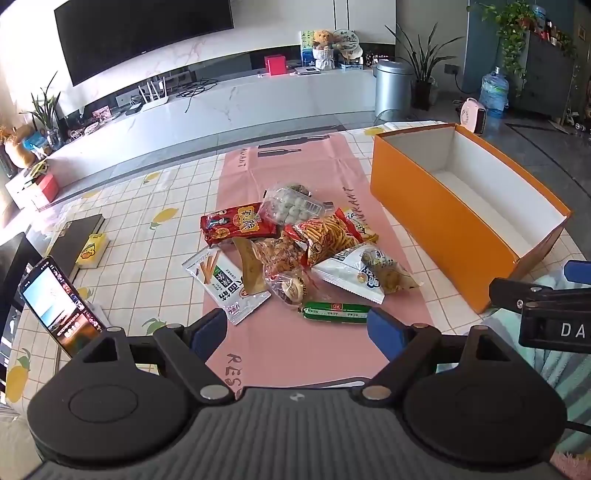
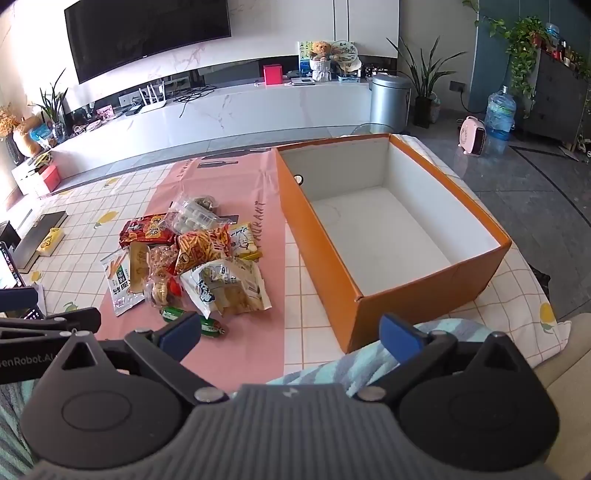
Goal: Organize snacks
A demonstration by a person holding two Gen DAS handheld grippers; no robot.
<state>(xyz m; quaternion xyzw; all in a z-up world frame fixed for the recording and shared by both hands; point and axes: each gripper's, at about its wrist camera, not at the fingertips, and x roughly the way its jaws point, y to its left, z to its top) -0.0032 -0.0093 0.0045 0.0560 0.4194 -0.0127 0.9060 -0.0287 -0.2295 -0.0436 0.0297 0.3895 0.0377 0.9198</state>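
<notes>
Snack pile [image 1: 295,254] lies apparently just ahead of spread left gripper [image 1: 297,330].

A large black wall-mounted television [image 1: 144,33] hangs above a long white marble-veined media console [image 1: 229,99]. A silver cylindrical waste bin [image 1: 393,88] stands on the grey tiled floor [image 1: 546,144] beside a potted green plant [image 1: 423,59].

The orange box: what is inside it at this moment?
The orange box holds no snacks: its white floor and inner walls show bare. Only the strip of floor just behind the near wall is hidden. The snack pile lies outside it, on the pink mat.
</notes>
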